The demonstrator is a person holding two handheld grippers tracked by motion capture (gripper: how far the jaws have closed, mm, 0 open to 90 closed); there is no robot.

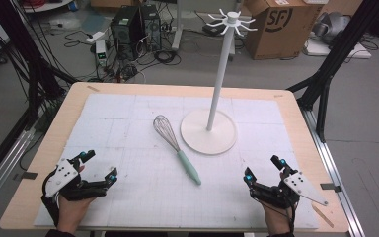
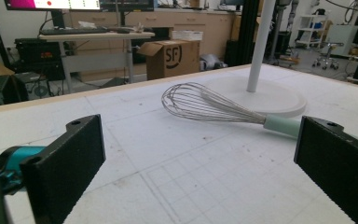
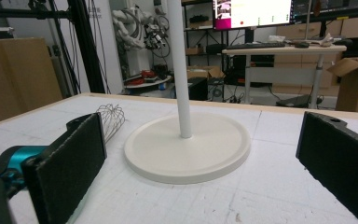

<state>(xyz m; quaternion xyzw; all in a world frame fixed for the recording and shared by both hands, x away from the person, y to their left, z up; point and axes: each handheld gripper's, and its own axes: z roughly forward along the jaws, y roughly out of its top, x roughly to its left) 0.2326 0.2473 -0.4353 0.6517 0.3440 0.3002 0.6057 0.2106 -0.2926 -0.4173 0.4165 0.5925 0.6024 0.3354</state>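
A white gridded mat [image 1: 128, 128] is spread over most of the wooden table [image 1: 69, 106], taking up the whole middle of the high view. Just right of centre a white hook stand [image 1: 208, 132] is planted on it, its round base flat on the mat and its pole running up to a ring of hooks at the top of the frame. Just beside that base, to its left and not quite touching as far as can be told, a whisk [image 1: 175, 148] is laid flat: wire head toward the upper left, mint green handle slanting down to the lower right.

The left gripper [image 1: 97, 169] is parked in the lower left corner, jaws spread wide with nothing between them. Same story lower right for the right gripper [image 1: 263, 169], wide and empty. In the left gripper view the whisk [image 2: 214, 108] is seen straight ahead, its handle partly hidden behind one jaw.

So nothing's been grabbed yet; this reads as the very start, the approach stage. Probably the handle needs to be closed on first, then the whisk lifted clear and hung on a hook up top.
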